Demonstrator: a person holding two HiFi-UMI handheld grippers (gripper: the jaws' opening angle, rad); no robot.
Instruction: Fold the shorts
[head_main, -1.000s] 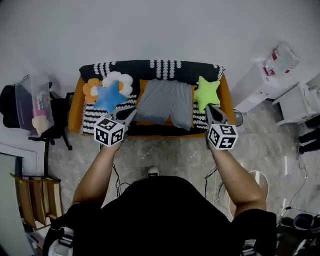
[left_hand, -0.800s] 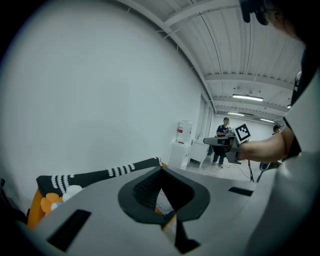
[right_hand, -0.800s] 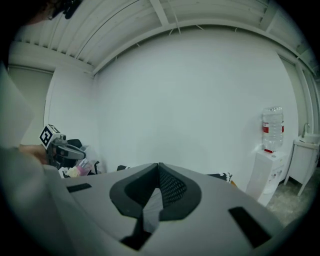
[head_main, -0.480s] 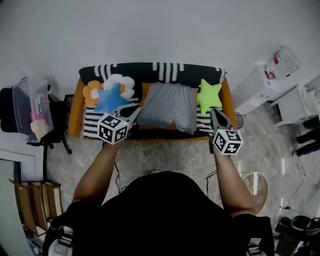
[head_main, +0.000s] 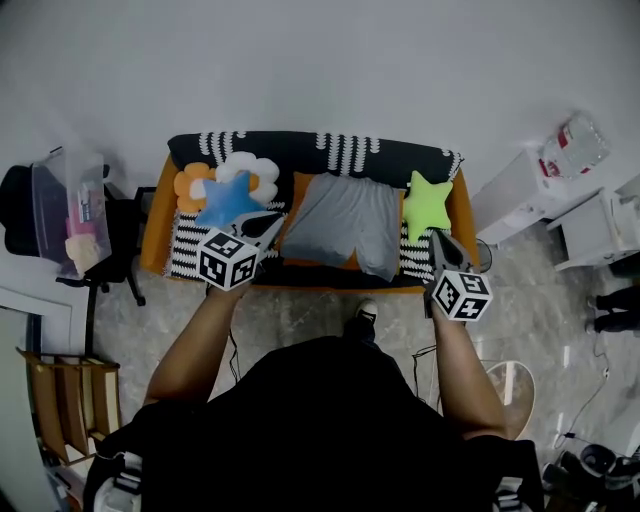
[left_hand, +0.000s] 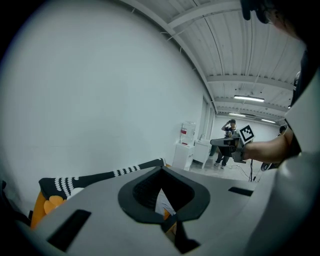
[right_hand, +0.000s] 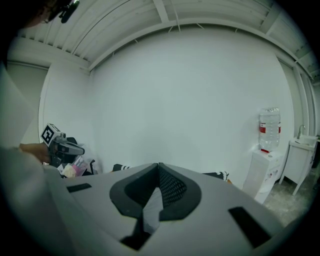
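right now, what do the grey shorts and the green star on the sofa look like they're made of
Grey shorts: soft matte fabric, probably a cotton knit; they lie limp with loose folds and no sheen.
Green star: plush stuffed cushion, likely a fleecy synthetic; puffy rounded points and a bright, even, matte surface.
The exact fibre can't be told from here.

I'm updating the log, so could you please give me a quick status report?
Left gripper and right gripper shut, empty. Shorts spread out, not yet folded. Beside shorts, not on them: blue star, green star.
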